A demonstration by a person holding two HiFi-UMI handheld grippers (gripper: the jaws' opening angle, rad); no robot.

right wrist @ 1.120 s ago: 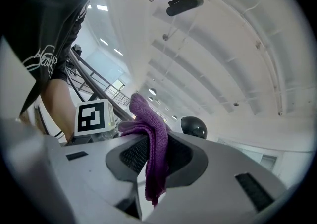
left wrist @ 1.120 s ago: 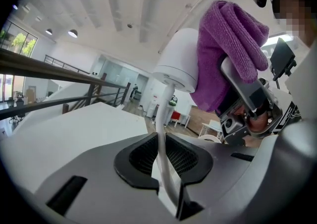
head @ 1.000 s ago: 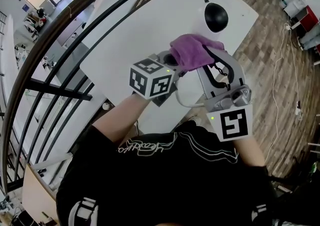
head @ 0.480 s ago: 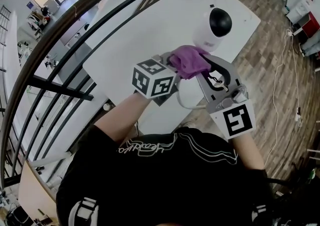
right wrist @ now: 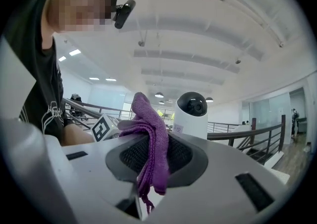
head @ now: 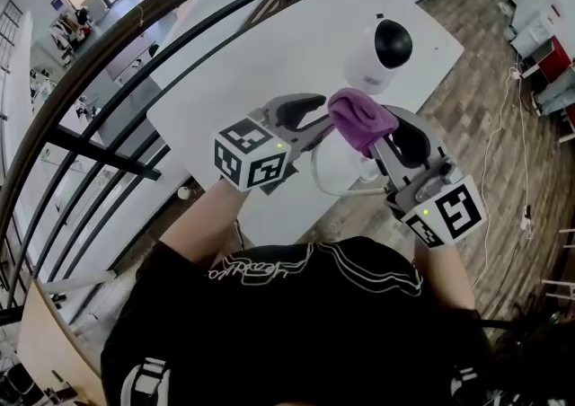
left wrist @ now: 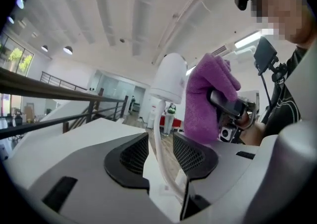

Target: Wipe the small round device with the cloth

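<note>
The small round device (head: 380,56), white with a black dome face, stands on the white table (head: 260,63). My right gripper (head: 367,132) is shut on the purple cloth (head: 358,119), held just short of the device without touching it. In the right gripper view the cloth (right wrist: 151,136) hangs pinched between the jaws of the right gripper (right wrist: 151,157), with the device (right wrist: 193,115) beyond. My left gripper (head: 314,117) is to the cloth's left, jaws opening. In its own view the left gripper (left wrist: 161,151) has the device's white cable (left wrist: 157,134) running untouched between the pads.
A dark metal railing (head: 108,90) curves along the table's left side. Wooden floor (head: 490,108) lies beyond the table's right edge, with a thin cord on it. The white cable (head: 325,181) loops near the table's front edge.
The cloth has come off the device and back toward me with the right gripper. My left gripper shifted left and its jaws have spread apart.
</note>
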